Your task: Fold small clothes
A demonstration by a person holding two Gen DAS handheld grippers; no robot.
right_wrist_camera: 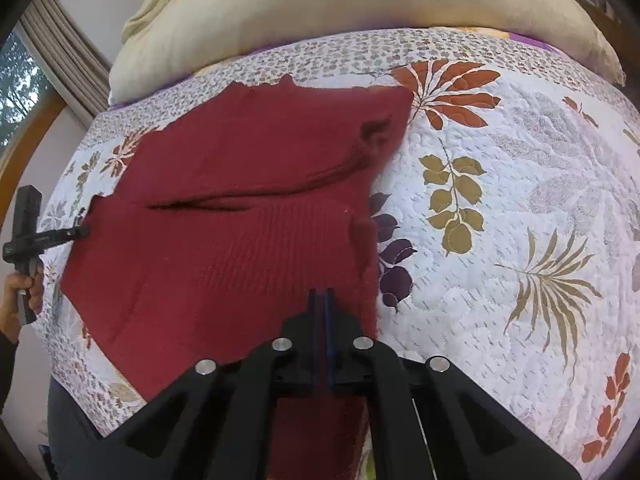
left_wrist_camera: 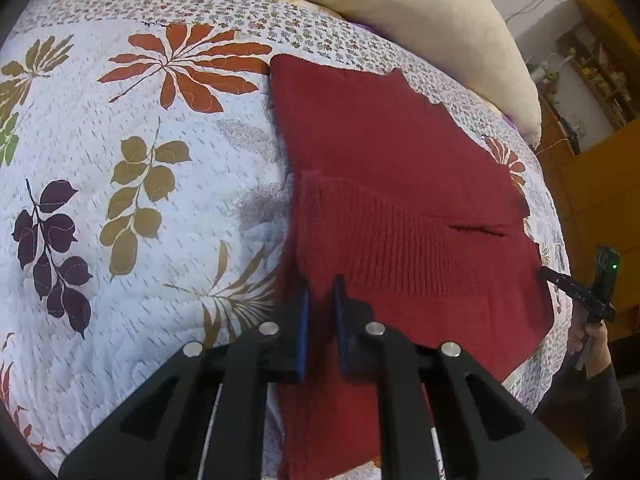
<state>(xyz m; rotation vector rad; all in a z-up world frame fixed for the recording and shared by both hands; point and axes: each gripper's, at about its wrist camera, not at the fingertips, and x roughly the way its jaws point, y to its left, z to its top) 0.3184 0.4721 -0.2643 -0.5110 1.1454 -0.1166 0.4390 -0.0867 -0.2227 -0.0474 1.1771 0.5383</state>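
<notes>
A dark red knitted garment (left_wrist_camera: 392,160) lies spread on a floral quilt (left_wrist_camera: 120,208), its ribbed band toward me and part of it hanging over the bed's near edge. My left gripper (left_wrist_camera: 323,296) is shut on the garment's near left edge, with red knit between its blue pads. In the right wrist view the same garment (right_wrist_camera: 240,152) shows a long crease across its middle. My right gripper (right_wrist_camera: 321,300) is shut on its near right edge. Each gripper also appears in the other's view: the right gripper (left_wrist_camera: 548,274) at the garment's right corner, the left gripper (right_wrist_camera: 82,232) at its left edge.
A large cream pillow (right_wrist_camera: 360,8) runs along the far side of the bed. The quilt (right_wrist_camera: 500,200) stretches bare to the right of the garment. Wooden furniture (left_wrist_camera: 600,184) stands beyond the bed, and a curtained window (right_wrist_camera: 24,80) is on the other side. A hand (right_wrist_camera: 24,284) holds the left gripper.
</notes>
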